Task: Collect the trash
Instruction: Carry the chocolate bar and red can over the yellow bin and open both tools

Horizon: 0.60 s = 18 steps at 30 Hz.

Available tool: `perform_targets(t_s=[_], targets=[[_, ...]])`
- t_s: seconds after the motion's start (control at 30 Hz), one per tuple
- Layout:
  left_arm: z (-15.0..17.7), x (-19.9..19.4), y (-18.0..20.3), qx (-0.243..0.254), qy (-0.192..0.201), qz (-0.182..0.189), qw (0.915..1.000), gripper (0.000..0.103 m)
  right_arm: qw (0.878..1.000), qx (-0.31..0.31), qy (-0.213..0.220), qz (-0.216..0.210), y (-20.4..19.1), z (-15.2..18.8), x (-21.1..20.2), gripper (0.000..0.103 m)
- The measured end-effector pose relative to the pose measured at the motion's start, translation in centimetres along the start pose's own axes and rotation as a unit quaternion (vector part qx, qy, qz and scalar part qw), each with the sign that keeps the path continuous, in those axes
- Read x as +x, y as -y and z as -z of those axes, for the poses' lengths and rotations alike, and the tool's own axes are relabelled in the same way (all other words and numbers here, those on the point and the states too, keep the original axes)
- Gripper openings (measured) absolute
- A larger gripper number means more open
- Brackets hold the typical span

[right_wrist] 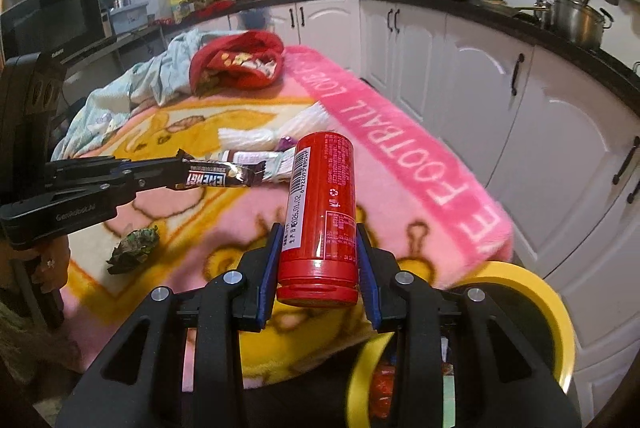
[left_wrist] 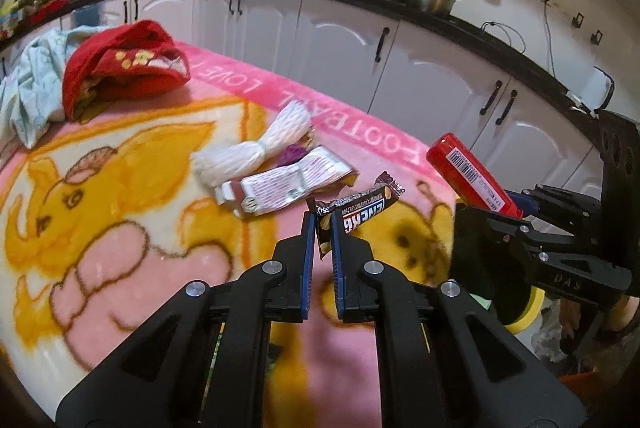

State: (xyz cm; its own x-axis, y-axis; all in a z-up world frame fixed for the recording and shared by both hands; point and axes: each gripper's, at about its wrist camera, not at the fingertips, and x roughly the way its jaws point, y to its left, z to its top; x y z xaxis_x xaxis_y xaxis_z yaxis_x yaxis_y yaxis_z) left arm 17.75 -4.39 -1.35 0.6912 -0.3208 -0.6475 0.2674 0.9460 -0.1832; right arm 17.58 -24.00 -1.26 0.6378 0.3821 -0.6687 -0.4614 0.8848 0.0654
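My left gripper (left_wrist: 321, 228) is shut on a dark energy bar wrapper (left_wrist: 362, 207) and holds it above the pink blanket (left_wrist: 120, 187); the wrapper also shows in the right wrist view (right_wrist: 220, 176). My right gripper (right_wrist: 316, 248) is shut on a red can (right_wrist: 320, 216) above the yellow bin (right_wrist: 520, 292); the can also shows in the left wrist view (left_wrist: 470, 173). A white foam net (left_wrist: 260, 143), a silver wrapper (left_wrist: 280, 183) and a purple scrap (left_wrist: 294, 153) lie on the blanket. A dark crumpled scrap (right_wrist: 134, 244) lies nearer the left.
A red hat (left_wrist: 124, 71) and pale blue cloth (left_wrist: 28, 87) sit at the blanket's far end. White cabinets (right_wrist: 500, 99) and a black counter with pots run along the right. The bin stands at the table's near corner.
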Motion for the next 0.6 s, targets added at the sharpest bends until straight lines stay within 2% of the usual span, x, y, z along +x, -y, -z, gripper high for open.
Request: perform_targets(t_s=[0.6], targets=[[-0.4,0.1,5.2,0.025,0.019,0.039,0.9988,0.004,0.998,0.046,0.026,0.043,4.8,2.3,-5.2,0.033]])
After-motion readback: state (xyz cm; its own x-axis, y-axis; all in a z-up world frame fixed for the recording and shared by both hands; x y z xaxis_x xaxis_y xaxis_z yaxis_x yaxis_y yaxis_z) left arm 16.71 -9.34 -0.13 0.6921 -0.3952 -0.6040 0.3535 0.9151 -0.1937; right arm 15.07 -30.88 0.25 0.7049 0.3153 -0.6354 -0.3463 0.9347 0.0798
